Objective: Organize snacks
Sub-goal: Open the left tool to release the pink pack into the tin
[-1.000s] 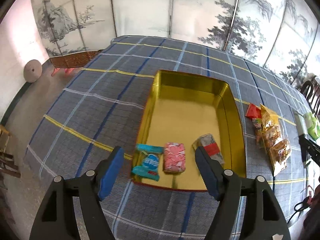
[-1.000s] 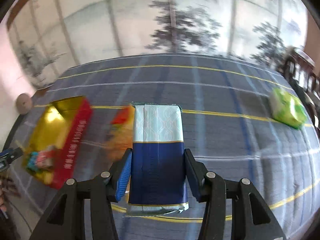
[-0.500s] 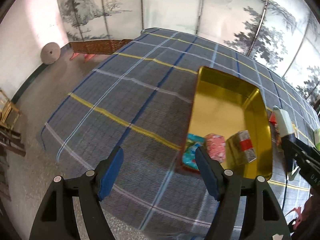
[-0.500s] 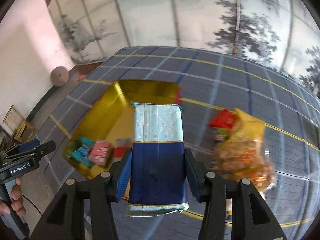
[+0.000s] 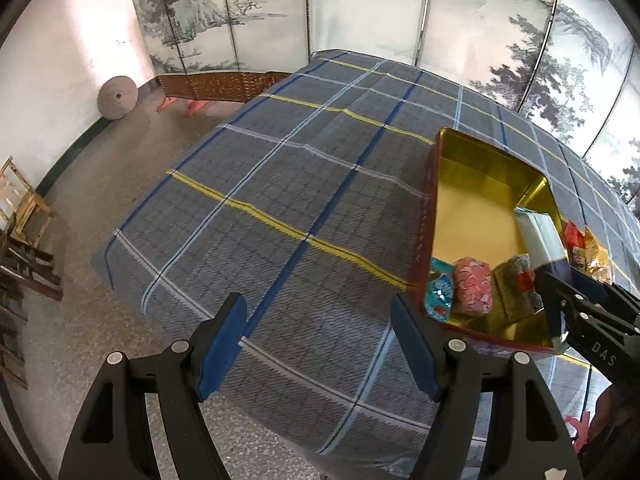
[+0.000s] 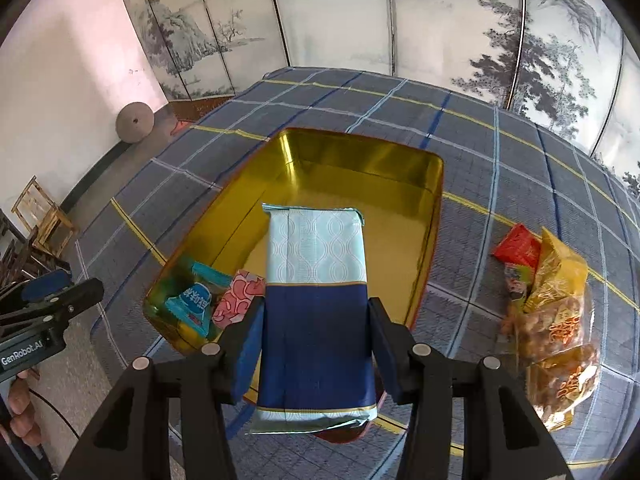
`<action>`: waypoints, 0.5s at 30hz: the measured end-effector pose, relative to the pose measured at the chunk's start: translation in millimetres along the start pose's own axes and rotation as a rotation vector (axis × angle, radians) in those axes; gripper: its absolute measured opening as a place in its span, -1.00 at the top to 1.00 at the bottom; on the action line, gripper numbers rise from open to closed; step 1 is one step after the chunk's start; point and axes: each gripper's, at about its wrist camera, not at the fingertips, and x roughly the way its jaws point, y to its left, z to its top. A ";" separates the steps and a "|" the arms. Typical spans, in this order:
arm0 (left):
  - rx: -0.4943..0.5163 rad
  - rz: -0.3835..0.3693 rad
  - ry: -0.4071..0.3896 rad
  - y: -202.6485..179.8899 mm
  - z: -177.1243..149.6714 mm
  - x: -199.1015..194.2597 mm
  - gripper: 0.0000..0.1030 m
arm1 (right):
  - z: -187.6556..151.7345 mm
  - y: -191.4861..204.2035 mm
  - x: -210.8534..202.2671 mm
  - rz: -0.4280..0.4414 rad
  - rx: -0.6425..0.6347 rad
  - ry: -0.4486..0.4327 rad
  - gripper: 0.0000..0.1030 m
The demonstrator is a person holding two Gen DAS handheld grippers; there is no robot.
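A gold tin (image 6: 420, 196) with red outer walls stands on the plaid tablecloth; it also shows in the left wrist view (image 5: 476, 216). My right gripper (image 6: 316, 336) is shut on a blue and pale green packet (image 6: 316, 280) and holds it over the tin's near end. In the tin lie a blue snack pack (image 6: 192, 304), a pink pack (image 6: 236, 298) and a foil pack with a red label (image 5: 518, 284). My left gripper (image 5: 320, 344) is open and empty, left of the tin over the cloth.
Loose snacks lie on the cloth right of the tin: a red packet (image 6: 518, 248) and yellow bags of fried snacks (image 6: 556, 316). The table's left edge (image 5: 132, 240) drops to the floor. A painted folding screen stands behind. Wooden chairs (image 5: 20, 216) stand at far left.
My right gripper has carried the blue packet left, from over the cloth to above the tin. My left gripper has swung left, away from the tin, which now sits at its right.
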 end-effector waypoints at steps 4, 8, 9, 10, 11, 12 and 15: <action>0.002 0.008 0.005 4.6 -1.8 0.2 -0.37 | 0.2 3.6 7.3 -0.002 0.005 0.016 0.02; -0.001 0.002 0.006 5.3 -1.3 0.3 -0.37 | 0.6 8.5 11.9 -0.010 -0.002 0.023 0.02; 0.000 0.001 0.005 5.4 -1.5 0.2 -0.37 | 0.8 9.7 13.6 -0.013 -0.005 0.025 0.02; 0.001 0.001 0.005 5.1 -1.3 0.1 -0.37 | 0.2 11.0 15.2 -0.013 -0.008 0.028 0.02; 0.003 0.002 0.005 5.3 -1.4 -0.2 -0.37 | -0.1 11.5 16.6 -0.013 -0.008 0.030 0.02; 0.001 0.001 0.005 5.2 -1.4 -0.2 -0.37 | -0.2 11.8 18.2 -0.015 -0.008 0.033 0.02; 0.000 0.000 0.005 5.5 -1.3 -0.3 -0.37 | -0.6 11.3 20.1 -0.018 -0.004 0.032 0.02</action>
